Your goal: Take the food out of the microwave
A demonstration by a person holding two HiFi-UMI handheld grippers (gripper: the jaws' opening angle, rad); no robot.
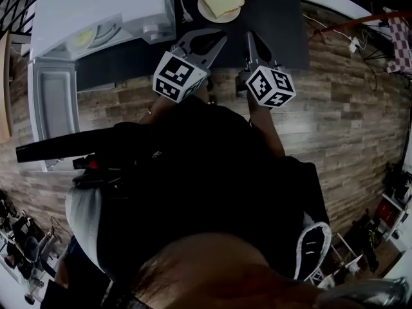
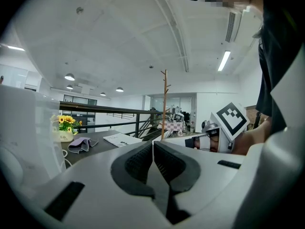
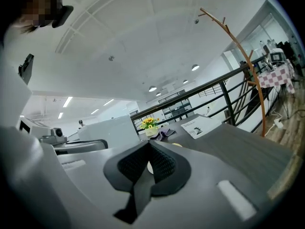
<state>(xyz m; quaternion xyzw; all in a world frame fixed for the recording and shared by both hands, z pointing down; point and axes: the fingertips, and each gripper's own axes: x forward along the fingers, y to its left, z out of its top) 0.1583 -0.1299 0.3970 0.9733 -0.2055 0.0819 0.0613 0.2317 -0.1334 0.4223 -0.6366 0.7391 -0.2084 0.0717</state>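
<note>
A white plate (image 1: 207,9) with a pale slice of food (image 1: 225,0) rests on the dark table (image 1: 277,24), to the right of the white microwave (image 1: 103,11), whose door (image 1: 51,102) hangs open. Both grippers hover over the table's near edge, just short of the plate. My left gripper (image 1: 215,40) (image 2: 152,144) is shut with nothing in it. Beside it, my right gripper (image 1: 250,40) (image 3: 148,144) is shut and empty too. In the right gripper view a sliver of the plate (image 3: 149,167) shows behind the jaws.
At the table's far side stand a pot of yellow flowers (image 2: 64,123) (image 3: 150,123), a grey cloth (image 2: 81,144) and a printed sheet (image 2: 121,139) (image 3: 200,126). A railing (image 3: 228,87) and a wooden coat stand (image 2: 164,104) lie beyond. The floor is wood-patterned (image 1: 335,108).
</note>
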